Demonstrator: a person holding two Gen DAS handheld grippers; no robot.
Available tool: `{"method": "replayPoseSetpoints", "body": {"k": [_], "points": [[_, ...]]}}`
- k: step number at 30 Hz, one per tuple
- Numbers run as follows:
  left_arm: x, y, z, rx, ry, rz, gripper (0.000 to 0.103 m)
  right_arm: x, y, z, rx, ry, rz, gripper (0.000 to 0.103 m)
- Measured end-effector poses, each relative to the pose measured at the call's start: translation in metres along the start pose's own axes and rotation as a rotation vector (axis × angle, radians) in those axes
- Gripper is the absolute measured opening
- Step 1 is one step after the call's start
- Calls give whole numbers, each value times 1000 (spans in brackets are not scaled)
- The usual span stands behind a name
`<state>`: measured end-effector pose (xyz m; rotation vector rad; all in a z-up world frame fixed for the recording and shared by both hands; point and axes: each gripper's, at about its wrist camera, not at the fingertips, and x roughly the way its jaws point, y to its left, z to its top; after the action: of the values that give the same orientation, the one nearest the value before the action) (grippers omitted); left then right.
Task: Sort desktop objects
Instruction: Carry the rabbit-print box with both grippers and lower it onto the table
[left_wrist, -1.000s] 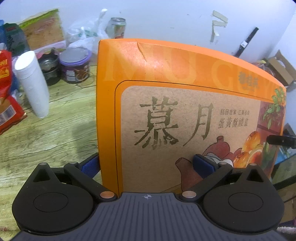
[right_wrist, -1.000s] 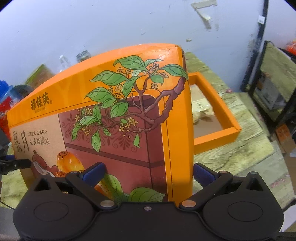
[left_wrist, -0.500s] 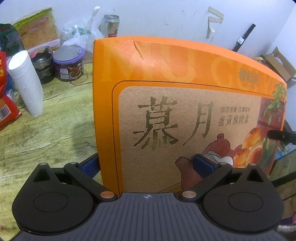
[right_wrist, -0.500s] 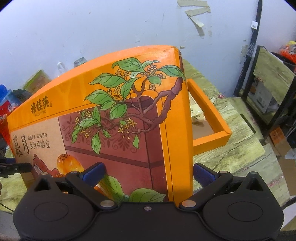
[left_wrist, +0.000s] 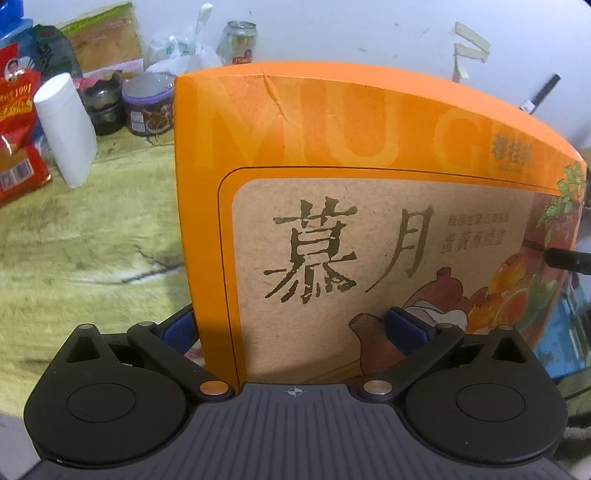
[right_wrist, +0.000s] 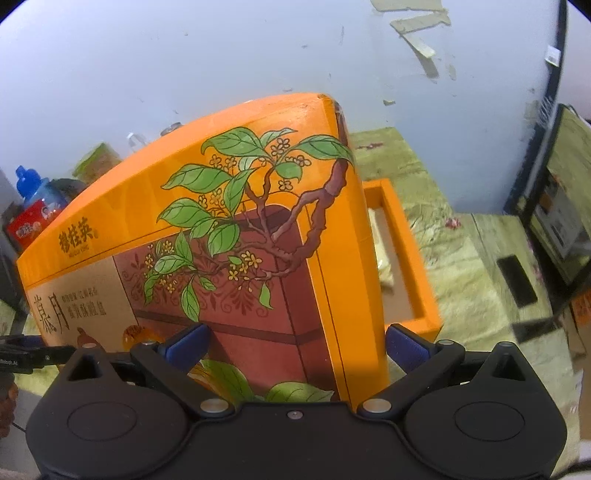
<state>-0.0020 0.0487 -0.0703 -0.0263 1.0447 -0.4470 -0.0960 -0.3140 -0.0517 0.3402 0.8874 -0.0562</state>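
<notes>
A big orange box lid (left_wrist: 369, 166) with brown printed characters and a leafy branch is held up off the table, tilted, between both grippers. My left gripper (left_wrist: 291, 328) is shut on the lid's left edge, blue pads on either face. My right gripper (right_wrist: 297, 345) is shut on the lid (right_wrist: 258, 221) at its right edge. Behind the lid, at the right, the open orange box base (right_wrist: 410, 251) lies on the wooden table with a pale packet (right_wrist: 384, 258) inside. Most of the base is hidden by the lid.
On the table's left stand a white cup stack (left_wrist: 66, 129), a purple tub (left_wrist: 149, 103), a drink can (left_wrist: 240, 42) and red packets (left_wrist: 18, 129). A blue-capped bottle (right_wrist: 33, 188) stands by the wall. A dark shelf frame (right_wrist: 554, 184) stands at the right.
Both grippers have shifted with the lid still gripped. In the right wrist view more wall shows and the box base sits lower. Neither grip has changed.
</notes>
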Motion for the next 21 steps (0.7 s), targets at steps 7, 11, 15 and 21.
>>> {"method": "replayPoseSetpoints", "body": {"k": [7,11,15,21], "points": [[6,-32,3,-19,6,20,103,1,-35,20,-13,23,34,103],[14,-31,16,-13,20,11,103,3,-45,27,5,33,34,103],[22,-31,28,-7,35,2,103,8,-48,35,20,43,15,103],[34,-31,47,2,56,-12,103,16,-46,46,30,64,-15,103]]}}
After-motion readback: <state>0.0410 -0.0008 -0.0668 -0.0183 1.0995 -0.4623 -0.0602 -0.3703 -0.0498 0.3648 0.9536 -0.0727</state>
